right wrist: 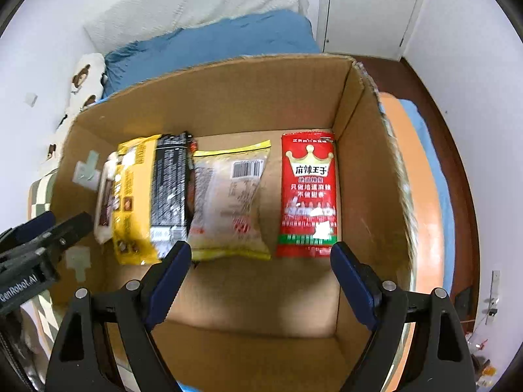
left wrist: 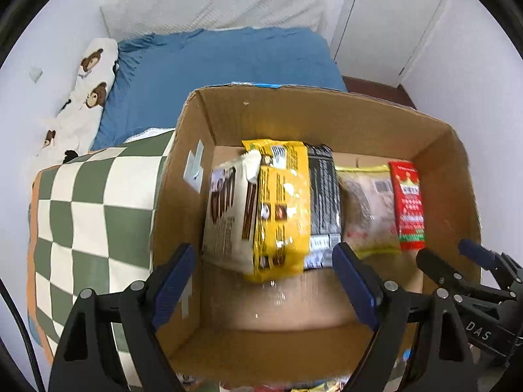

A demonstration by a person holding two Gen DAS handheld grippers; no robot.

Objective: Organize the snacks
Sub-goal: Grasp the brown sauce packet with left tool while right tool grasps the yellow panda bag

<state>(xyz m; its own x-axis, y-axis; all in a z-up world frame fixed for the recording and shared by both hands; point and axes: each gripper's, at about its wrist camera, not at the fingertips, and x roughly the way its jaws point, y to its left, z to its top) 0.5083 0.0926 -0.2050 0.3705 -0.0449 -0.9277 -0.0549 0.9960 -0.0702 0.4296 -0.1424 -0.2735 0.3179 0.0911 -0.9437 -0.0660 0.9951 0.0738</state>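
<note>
An open cardboard box [left wrist: 327,114] [right wrist: 228,98] holds a row of snack packs on its floor. From the left: a cream pack [left wrist: 225,209] [right wrist: 106,202], a yellow pack [left wrist: 282,205] [right wrist: 134,202], a black pack [left wrist: 323,196] [right wrist: 170,189], a pale pack with a barcode [left wrist: 369,212] [right wrist: 228,202] and a red pack with a crown [left wrist: 408,205] [right wrist: 309,196]. My left gripper [left wrist: 264,271] is open and empty above the box's near left part. My right gripper [right wrist: 261,268] is open and empty above the near right part.
The box stands on a bed with a blue sheet [left wrist: 228,62] and a green and white checked blanket [left wrist: 94,202]. A bear-print pillow [left wrist: 88,88] lies at the left wall. A white door [left wrist: 392,16] is at the far right. An orange surface [right wrist: 425,202] borders the box on the right.
</note>
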